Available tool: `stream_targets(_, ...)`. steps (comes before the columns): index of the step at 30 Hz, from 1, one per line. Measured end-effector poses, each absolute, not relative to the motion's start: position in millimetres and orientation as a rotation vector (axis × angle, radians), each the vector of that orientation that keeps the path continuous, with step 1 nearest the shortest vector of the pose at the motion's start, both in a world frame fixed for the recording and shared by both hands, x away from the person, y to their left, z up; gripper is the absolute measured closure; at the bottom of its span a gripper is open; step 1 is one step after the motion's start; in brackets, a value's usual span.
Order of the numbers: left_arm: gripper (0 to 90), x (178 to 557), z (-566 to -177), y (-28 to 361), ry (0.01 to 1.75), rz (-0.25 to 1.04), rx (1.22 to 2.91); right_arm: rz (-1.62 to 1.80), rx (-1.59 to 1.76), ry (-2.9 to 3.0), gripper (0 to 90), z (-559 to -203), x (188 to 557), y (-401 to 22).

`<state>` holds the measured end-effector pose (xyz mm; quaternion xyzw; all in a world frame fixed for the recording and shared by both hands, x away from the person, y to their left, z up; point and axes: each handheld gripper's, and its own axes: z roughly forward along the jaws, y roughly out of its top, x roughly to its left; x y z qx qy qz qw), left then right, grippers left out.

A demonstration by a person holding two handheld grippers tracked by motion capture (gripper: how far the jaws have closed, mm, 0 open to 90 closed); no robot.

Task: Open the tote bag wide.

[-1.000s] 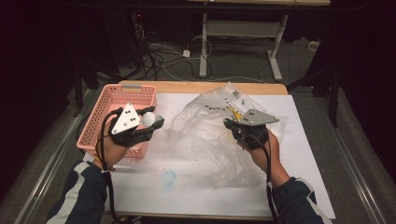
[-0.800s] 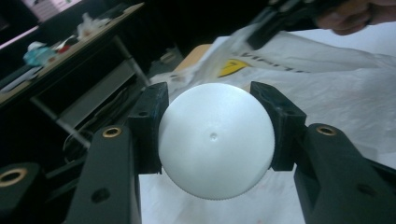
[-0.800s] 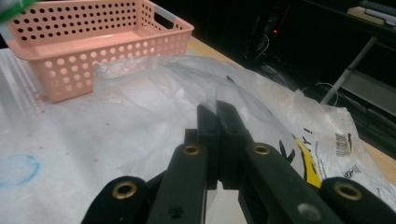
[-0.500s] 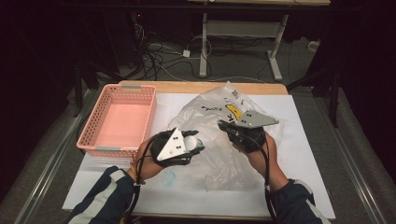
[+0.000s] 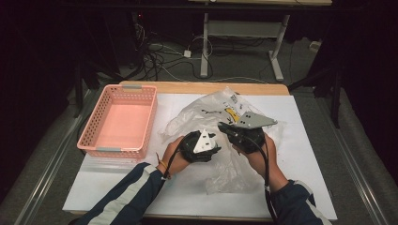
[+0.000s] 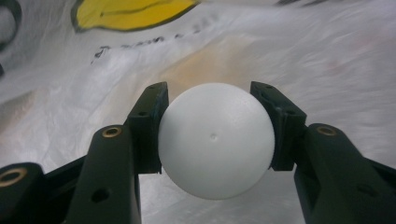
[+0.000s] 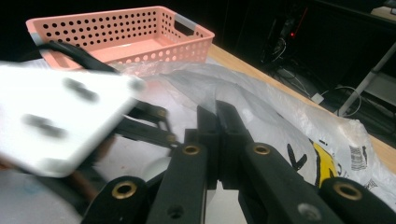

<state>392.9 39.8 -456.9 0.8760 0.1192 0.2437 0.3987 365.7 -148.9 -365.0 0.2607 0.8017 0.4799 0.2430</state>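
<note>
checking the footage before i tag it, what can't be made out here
- High view: the white ball is hidden under the left gripper.
- Right gripper view: the right gripper is shut on the plastic bag; how much film it pinches is hidden.
- Right gripper view: the left gripper's plate is blurred.

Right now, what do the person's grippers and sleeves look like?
Both the left gripper and the right gripper are black, each topped by a grey three-cornered plate and trailing a black cable. The jaws have brass-coloured screw holes. The sleeves are dark blue with white stripes.
</note>
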Motion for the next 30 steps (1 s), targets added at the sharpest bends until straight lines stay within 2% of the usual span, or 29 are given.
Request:
stream_targets(4, 47.7, 404, -470, 35, 0.412, 0.658, 2.187, 1.302, 0.711, 2.205, 90.0, -367, 366, -147)
stream_targets(6, 47.3, 408, -473, 34, 0.417, 0.624, 2.178, 1.287, 0.704, 2.212, 90.0, -368, 367, -146)
stream_targets(9, 40.3, 405, -473, 32, 0.413, 0.630, 2.190, 1.280, 0.720, 2.221, 90.0, -372, 369, -147)
stream_targets(11, 39.1, 399, -469, 33, 0.432, 0.662, 2.174, 1.277, 0.729, 2.223, 90.0, -373, 371, -149)
stream_targets(15, 38.2, 382, -457, 37, 0.343, 0.690, 2.195, 1.265, 0.739, 2.216, 90.0, -374, 373, -152)
stream_targets(17, 32.4, 365, -450, 42, 0.289, 0.730, 2.195, 1.266, 0.746, 2.212, 90.0, -373, 373, -154)
stream_targets(20, 32.0, 339, -435, 56, 0.211, 0.764, 2.173, 1.262, 0.750, 2.208, 90.0, -372, 373, -156)
stream_targets(23, 27.9, 320, -416, 80, 0.209, 0.817, 2.098, 1.256, 0.751, 2.207, 90.0, -372, 372, -157)
stream_targets(25, 27.7, 315, -404, 98, 0.243, 0.881, 2.045, 1.252, 0.753, 2.208, 90.0, -372, 372, -158)
stream_targets(27, 22.7, 317, -397, 115, 0.305, 0.922, 2.009, 1.250, 0.756, 2.209, 90.0, -372, 372, -159)
stream_targets(30, 22.4, 331, -396, 131, 0.421, 0.948, 2.026, 1.244, 0.758, 2.212, 90.0, -371, 372, -161)
